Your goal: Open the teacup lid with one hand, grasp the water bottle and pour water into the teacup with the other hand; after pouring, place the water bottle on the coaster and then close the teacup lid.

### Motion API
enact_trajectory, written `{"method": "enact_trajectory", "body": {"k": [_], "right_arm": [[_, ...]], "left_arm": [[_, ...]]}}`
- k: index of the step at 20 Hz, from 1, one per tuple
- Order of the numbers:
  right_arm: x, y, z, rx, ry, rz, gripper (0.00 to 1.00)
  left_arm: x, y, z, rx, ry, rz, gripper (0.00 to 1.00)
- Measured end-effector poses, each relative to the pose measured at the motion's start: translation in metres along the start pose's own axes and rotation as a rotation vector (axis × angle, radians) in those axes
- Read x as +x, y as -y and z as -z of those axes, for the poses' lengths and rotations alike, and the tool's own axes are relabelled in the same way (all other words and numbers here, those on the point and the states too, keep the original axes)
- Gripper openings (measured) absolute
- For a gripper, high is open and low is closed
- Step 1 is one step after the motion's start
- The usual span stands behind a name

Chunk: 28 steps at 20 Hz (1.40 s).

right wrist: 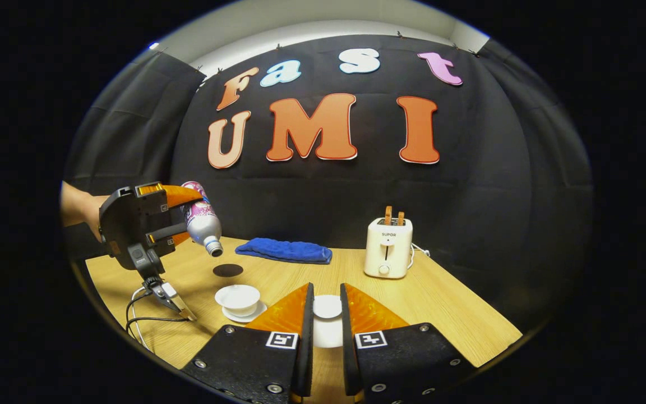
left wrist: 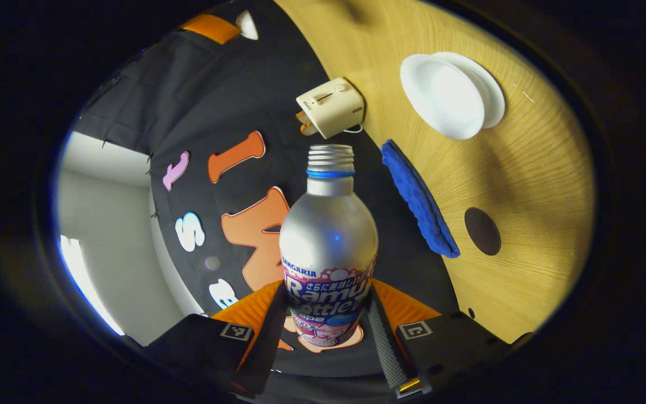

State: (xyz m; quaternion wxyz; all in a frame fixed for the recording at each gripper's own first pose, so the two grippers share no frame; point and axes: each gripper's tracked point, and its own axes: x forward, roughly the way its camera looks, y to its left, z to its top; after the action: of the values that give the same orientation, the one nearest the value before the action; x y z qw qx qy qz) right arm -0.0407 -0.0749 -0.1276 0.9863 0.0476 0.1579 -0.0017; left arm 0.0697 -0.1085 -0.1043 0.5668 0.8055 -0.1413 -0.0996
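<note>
The left tool [right wrist: 180, 216] is pinching the water bottle [right wrist: 202, 221], tilting its mouth down above the open teacup [right wrist: 238, 297]. The right tool [right wrist: 326, 314] is pinching the lid [right wrist: 327, 307] beside the teacup. Pouring looks underway; the coaster [right wrist: 227, 270] placement and lid closing remain.

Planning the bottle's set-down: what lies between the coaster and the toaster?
A blue cloth lies between coaster and toaster, seen in the right gripper view.

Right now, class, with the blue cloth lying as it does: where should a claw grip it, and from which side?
Likely the middle of the blue cloth, from straight above, spanning its narrow width. It lies flat on the table as a long, low, soft fold, so a sideways approach would just push it.
</note>
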Motion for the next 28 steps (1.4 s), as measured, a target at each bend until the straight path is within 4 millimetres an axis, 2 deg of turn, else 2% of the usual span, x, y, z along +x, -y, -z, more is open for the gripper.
{"method": "enact_trajectory", "body": {"k": [4,7,8,9,10,11,12,14,16,18,19,20,21,23,24,25,26,28], "right_arm": [[0.004,-0.011,-0.008,-0.017,0.011,-0.012,0.23],[0.009,-0.022,-0.015,-0.026,0.019,-0.024,0.23],[0.011,-0.026,-0.017,-0.029,0.021,-0.032,0.23],[0.013,-0.031,-0.019,-0.033,0.023,-0.037,0.23],[0.016,-0.036,-0.022,-0.04,0.026,-0.043,0.23],[0.017,-0.039,-0.023,-0.046,0.028,-0.047,0.23],[0.019,-0.043,-0.025,-0.049,0.031,-0.051,0.23],[0.023,-0.052,-0.031,-0.053,0.036,-0.062,0.23],[0.027,-0.06,-0.036,-0.057,0.043,-0.073,0.23],[0.031,-0.07,-0.039,-0.066,0.046,-0.083,0.23],[0.033,-0.073,-0.041,-0.068,0.048,-0.088,0.23],[0.035,-0.078,-0.041,-0.068,0.05,-0.096,0.23],[0.037,-0.083,-0.042,-0.066,0.05,-0.104,0.23],[0.043,-0.091,-0.039,-0.066,0.04,-0.118,0.23],[0.046,-0.095,-0.037,-0.07,0.035,-0.123,0.23],[0.047,-0.097,-0.037,-0.072,0.034,-0.127,0.23],[0.05,-0.1,-0.037,-0.071,0.033,-0.134,0.23],[0.056,-0.106,-0.035,-0.067,0.027,-0.144,0.23]], "left_arm": [[-0.003,-0.021,0.014,-0.176,-0.043,-0.085,0.79],[-0.01,-0.041,0.041,-0.398,-0.119,-0.172,0.75],[-0.015,-0.052,0.047,-0.438,-0.13,-0.222,0.75],[-0.021,-0.064,0.052,-0.485,-0.131,-0.27,0.82],[-0.025,-0.072,0.054,-0.54,-0.131,-0.314,0.76],[-0.031,-0.082,0.061,-0.592,-0.139,-0.361,0.82],[-0.035,-0.09,0.066,-0.652,-0.147,-0.402,0.79],[-0.043,-0.105,0.079,-0.781,-0.169,-0.465,0.79],[-0.053,-0.111,0.091,-0.916,-0.188,-0.51,0.75],[-0.051,-0.111,0.101,-1.049,-0.208,-0.522,0.79],[-0.048,-0.105,0.107,-1.085,-0.233,-0.509,0.75],[-0.046,-0.101,0.112,-1.116,-0.262,-0.506,0.78],[-0.048,-0.093,0.109,-1.174,-0.269,-0.491,0.75],[-0.044,-0.075,0.11,-1.288,-0.305,-0.459,0.79],[-0.042,-0.068,0.11,-1.339,-0.322,-0.446,0.75],[-0.039,-0.061,0.11,-1.392,-0.331,-0.426,0.79],[-0.038,-0.053,0.109,-1.445,-0.345,-0.411,0.75],[-0.03,-0.035,0.106,-1.55,-0.368,-0.372,0.79]]}}
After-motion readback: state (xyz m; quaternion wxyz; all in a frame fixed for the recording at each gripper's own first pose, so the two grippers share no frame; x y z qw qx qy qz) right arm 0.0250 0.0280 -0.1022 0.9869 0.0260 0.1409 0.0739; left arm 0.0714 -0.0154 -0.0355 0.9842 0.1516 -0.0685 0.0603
